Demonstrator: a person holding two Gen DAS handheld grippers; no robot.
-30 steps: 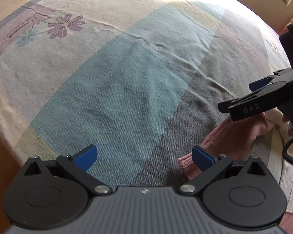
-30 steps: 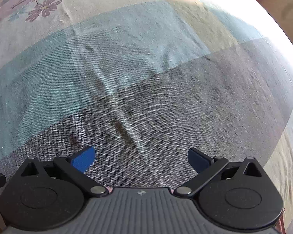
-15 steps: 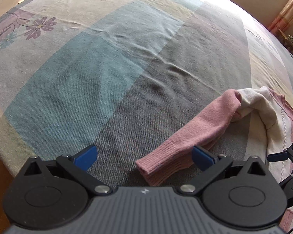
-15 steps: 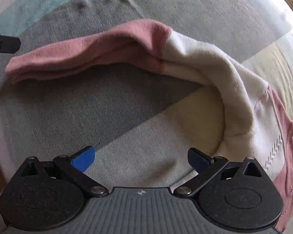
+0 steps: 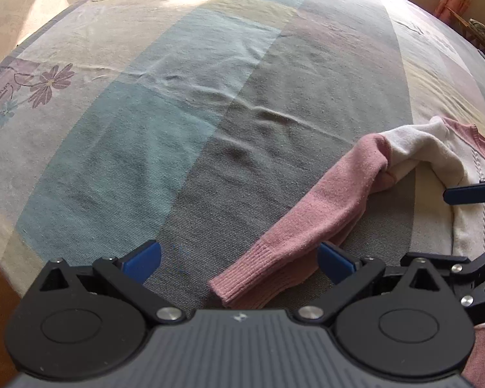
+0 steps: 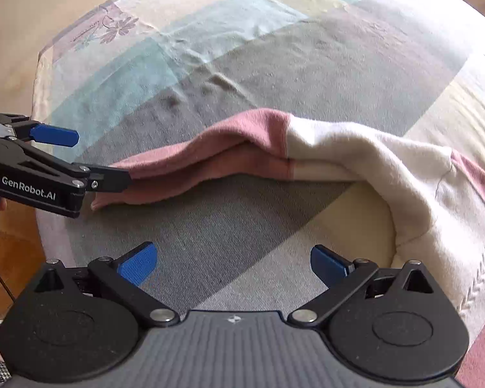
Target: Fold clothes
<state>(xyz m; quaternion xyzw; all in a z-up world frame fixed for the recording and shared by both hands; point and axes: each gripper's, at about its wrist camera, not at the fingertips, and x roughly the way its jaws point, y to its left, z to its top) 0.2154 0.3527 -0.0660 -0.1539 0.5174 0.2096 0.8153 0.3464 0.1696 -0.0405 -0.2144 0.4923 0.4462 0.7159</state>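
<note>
— Where's the sweater (image 6: 388,168) now?

— On the bed (image 5: 177,113), over the grey and cream bands of the sheet. Its body is bunched at my right; one sleeve (image 5: 307,223) runs out long toward the bed's near edge, pink at the cuff (image 5: 239,281) and cream at the shoulder.

— And your hands?

— My left hand-held gripper (image 5: 239,260) is wide open with the cuff lying between its fingers, nothing pinched. My right hand-held gripper (image 6: 232,262) is open too, over bare sheet just short of the cream body.

— How will it handle?

— Soft knit, light and limp, I'd judge; it'll sag and stretch rather than hold a line. I'd pinch the ribbed cuff, where the knit looks firmest, and take the shoulder seam with the right so the sleeve folds across flat.
</note>
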